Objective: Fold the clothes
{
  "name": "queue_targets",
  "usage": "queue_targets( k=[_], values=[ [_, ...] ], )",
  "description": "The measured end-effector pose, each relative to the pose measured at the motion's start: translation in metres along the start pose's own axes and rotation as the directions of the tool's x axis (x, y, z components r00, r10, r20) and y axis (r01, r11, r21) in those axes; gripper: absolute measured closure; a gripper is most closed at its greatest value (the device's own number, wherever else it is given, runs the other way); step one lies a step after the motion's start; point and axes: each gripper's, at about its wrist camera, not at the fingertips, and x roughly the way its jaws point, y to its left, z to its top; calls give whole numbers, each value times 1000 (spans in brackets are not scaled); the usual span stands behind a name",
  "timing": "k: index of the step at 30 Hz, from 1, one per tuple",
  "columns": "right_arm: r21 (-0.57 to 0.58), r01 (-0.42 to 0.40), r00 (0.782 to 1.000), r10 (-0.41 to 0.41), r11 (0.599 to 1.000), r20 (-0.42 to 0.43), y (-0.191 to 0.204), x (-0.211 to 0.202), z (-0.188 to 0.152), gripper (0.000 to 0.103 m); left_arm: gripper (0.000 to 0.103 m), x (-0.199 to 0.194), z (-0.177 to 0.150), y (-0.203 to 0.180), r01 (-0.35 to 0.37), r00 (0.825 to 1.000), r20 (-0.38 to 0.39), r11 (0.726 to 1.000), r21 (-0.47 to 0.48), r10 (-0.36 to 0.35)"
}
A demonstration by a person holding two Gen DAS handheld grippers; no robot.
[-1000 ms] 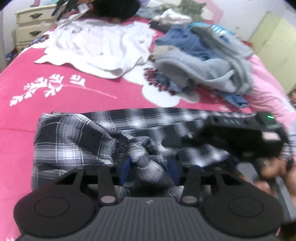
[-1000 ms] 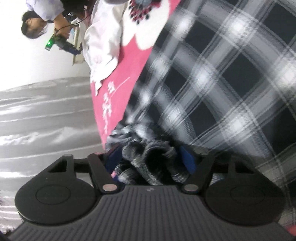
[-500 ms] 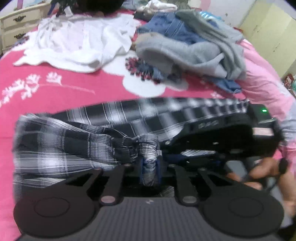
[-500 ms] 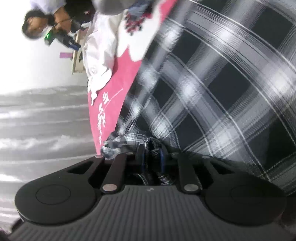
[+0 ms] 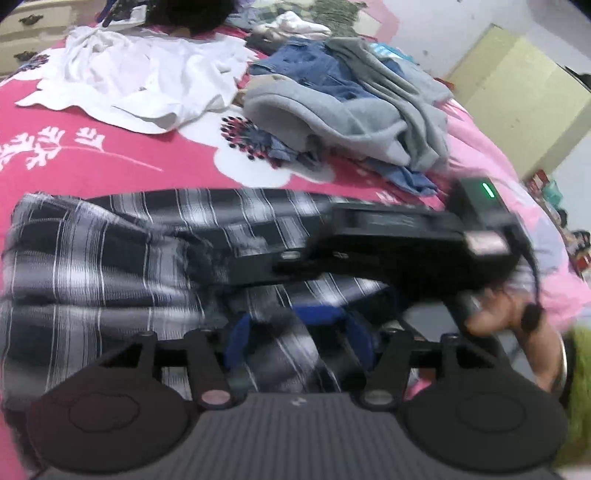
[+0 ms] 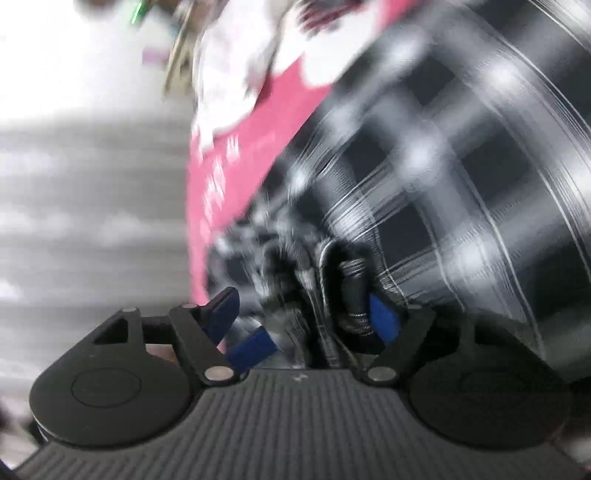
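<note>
Both views are softly, evenly lit and bent at the fisheye edges; heavy motion blur is seen throughout the right wrist view.

Home bedroom, pink floral bedspread (image 5: 122, 162), heaped laundry (image 5: 347, 107), cream dresser (image 5: 33, 26), yellow wardrobe (image 5: 517, 99)

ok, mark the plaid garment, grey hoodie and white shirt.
plaid garment (image 5: 110, 266), left wrist view, flat left panel.
grey hoodie (image 5: 332, 122), left wrist view, folded body.
white shirt (image 5: 147, 77), left wrist view, crumpled middle.

Pink floral bed (image 5: 110, 158); plaid garment (image 5: 92, 258) spread near; white shirt (image 5: 147, 81), grey-and-denim heap (image 5: 351, 110) beyond.
</note>
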Motion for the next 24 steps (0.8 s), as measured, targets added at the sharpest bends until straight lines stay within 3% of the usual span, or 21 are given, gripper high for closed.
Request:
queue_targets(
  k=[2, 7, 9, 11, 12, 13, 16, 19, 22, 24],
  values=[
    [-92, 68, 997, -72, 993, -42, 13, 10, 2, 27, 44, -10, -12, -4, -29, 1000, 3, 998, 52, 29],
    [-272, 140, 982, -169, 952, -85, 34, 26, -3, 30, 44, -30, -40, -4, -128, 991, -9, 985, 120, 130],
    [-357, 180, 974, -217, 916, -67, 39, 30, -10, 42, 44, -34, -46, -1, -157, 987, -15, 982, 101, 159],
    [-439, 218, 964, -264, 872, -44, 44, 34, -18, 70, 44, -39, -49, 1, -180, 983, -5, 981, 73, 181],
    [-478, 237, 958, -286, 846, -32, 46, 36, -21, 74, 44, -41, -49, 0, -197, 980, 1, 979, 58, 198],
    [-467, 229, 962, -272, 854, -26, 45, 33, -19, 80, 44, -43, -49, 0, -215, 977, 9, 976, 43, 215],
    [-435, 202, 974, -228, 878, -9, 39, 19, -13, 85, 44, -55, -44, -4, -304, 948, 82, 952, -44, 306],
    [-431, 197, 977, -212, 880, 14, 32, -6, -6, 86, 44, -63, -35, 1, -351, 915, 126, 910, -219, 383],
    [-439, 220, 974, -225, 871, 41, 22, -40, 5, 86, 44, -49, -28, 6, -423, 885, 74, 860, -286, 460],
    [-452, 240, 969, -239, 859, 60, 14, -65, 15, 86, 45, -29, -25, 3, -480, 864, 13, 833, -275, 503]
  ],
)
